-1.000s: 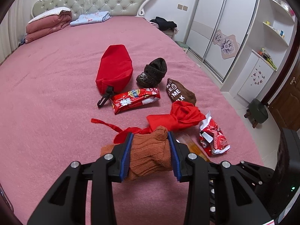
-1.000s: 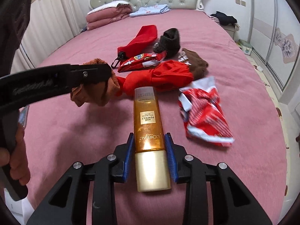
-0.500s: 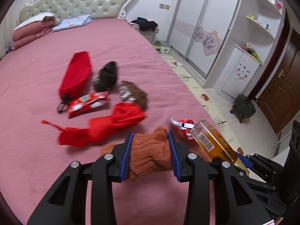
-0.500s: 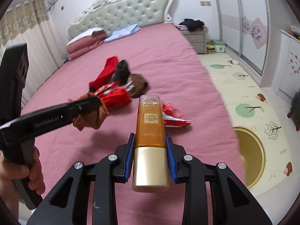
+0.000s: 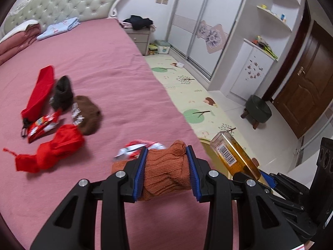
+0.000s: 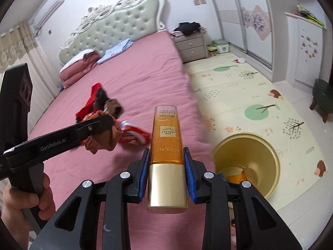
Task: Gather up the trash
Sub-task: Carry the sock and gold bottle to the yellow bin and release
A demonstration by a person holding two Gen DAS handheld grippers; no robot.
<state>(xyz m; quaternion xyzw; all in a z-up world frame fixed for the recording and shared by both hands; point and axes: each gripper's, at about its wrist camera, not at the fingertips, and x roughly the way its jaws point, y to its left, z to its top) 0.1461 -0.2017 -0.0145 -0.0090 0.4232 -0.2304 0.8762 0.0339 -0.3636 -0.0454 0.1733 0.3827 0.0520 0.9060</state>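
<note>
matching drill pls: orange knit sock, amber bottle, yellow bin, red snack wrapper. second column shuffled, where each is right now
Column 1:
1. orange knit sock
2. amber bottle
3. yellow bin
4. red snack wrapper

Column 2:
A. on the floor mat beside the bed
B. clamped in the right gripper
C. lying on the pink bedspread among the clothes
D. clamped in the left gripper

Pairs: 1-D, 2-B, 3-A, 4-C
</note>
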